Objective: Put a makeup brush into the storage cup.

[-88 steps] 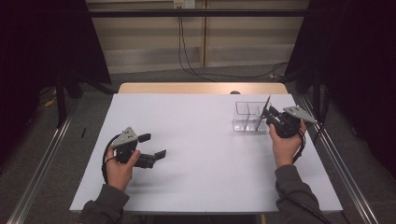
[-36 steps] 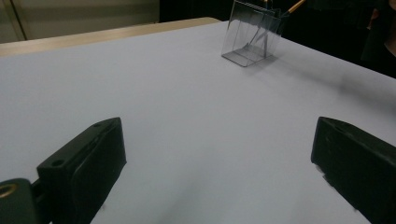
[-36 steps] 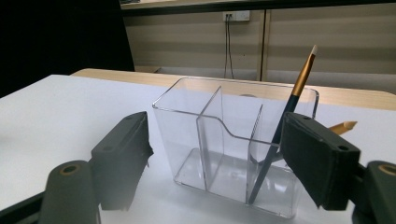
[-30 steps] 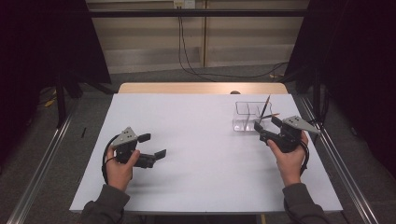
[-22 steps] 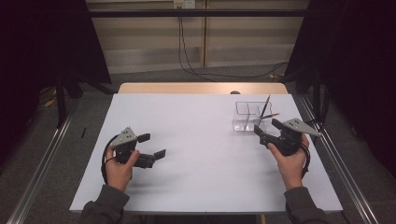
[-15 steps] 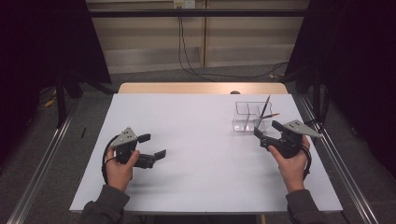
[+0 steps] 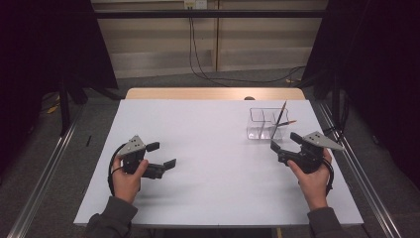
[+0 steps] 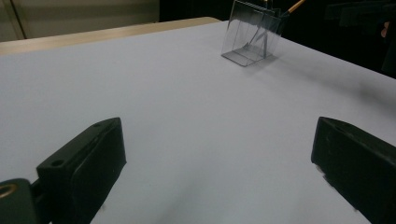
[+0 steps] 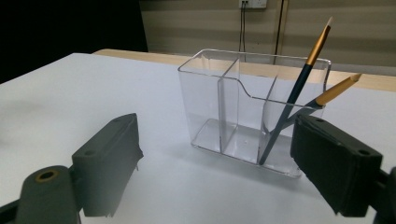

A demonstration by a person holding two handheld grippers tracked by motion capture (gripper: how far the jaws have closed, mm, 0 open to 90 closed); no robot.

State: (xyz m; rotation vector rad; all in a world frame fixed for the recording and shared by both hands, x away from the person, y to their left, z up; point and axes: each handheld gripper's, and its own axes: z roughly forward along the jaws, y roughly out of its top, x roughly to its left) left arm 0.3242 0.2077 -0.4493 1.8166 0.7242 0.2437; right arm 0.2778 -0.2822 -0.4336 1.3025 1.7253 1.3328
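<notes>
A clear plastic organizer [image 7: 261,124] with several compartments stands at the back right of the white table [image 7: 213,148]. In its right-hand compartment lean a dark blue brush [image 9: 299,86] with a gold ferrule and a second stick [image 9: 334,91] with an orange-gold end. My right gripper [image 7: 285,142] is open and holds nothing. It sits just in front of the organizer [image 9: 243,107], a short gap away from it. At the front left my left gripper [image 7: 162,154] is open and holds nothing, low over the bare table. In the left gripper view the organizer [image 8: 252,35] stands far off.
A wooden strip [image 7: 213,93] runs along the table's far edge. Metal rails [image 7: 44,173] flank the table on both sides. Cables [image 7: 198,59] hang down the back wall. The white surface between the two grippers is bare.
My right gripper has drawn back from the organizer toward the table's front and stays open. The left gripper has not moved.
</notes>
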